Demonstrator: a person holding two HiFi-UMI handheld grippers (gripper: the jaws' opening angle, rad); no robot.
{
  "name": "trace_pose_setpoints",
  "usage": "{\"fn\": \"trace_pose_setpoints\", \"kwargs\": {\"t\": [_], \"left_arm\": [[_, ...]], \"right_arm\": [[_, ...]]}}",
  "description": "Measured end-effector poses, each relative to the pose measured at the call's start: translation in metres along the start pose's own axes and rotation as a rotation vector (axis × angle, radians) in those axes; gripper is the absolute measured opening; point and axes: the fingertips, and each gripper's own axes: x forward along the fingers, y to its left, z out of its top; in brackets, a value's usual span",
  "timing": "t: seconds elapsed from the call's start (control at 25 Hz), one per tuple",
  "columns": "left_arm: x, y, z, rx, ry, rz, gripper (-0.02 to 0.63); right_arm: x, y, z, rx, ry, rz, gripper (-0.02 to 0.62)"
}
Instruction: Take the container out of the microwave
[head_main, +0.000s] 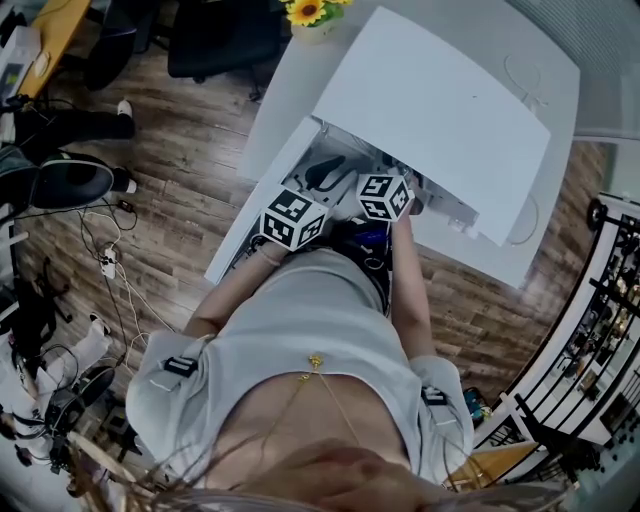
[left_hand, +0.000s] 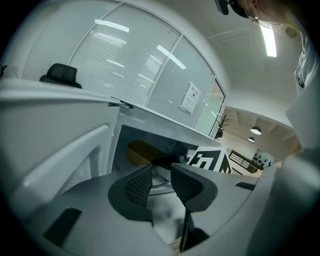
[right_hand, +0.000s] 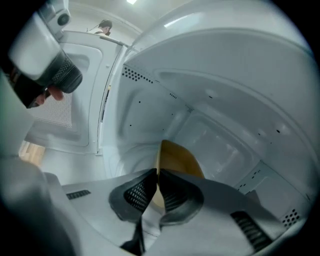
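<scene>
A tan container (right_hand: 178, 159) stands inside the white microwave (head_main: 440, 110), whose door (head_main: 262, 195) hangs open to the left. My right gripper (right_hand: 157, 194) reaches into the cavity and is shut on the container's near rim, the thin wall pinched between its pads. From the left gripper view the container (left_hand: 141, 151) shows deep in the cavity, past the right gripper's marker cube (left_hand: 209, 160). My left gripper (left_hand: 161, 176) hovers at the door opening, open, with nothing between its fingers. In the head view only the two marker cubes (head_main: 293, 218) (head_main: 384, 196) show; the jaws are hidden.
The microwave sits on a white table (head_main: 545, 240) with a pot of yellow flowers (head_main: 310, 12) at its far end. The cavity walls (right_hand: 235, 115) close in around the right gripper. Cables and chairs lie on the wooden floor (head_main: 170, 200) to the left.
</scene>
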Motion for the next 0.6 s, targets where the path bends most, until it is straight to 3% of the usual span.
{"fn": "trace_pose_setpoints", "kwargs": {"t": [0.6], "left_arm": [[-0.0016, 0.0001, -0.0043, -0.006, 0.007, -0.003, 0.127]], "right_arm": [[-0.0064, 0.0053, -0.0049, -0.009, 0.01, 0.011, 0.031]]}}
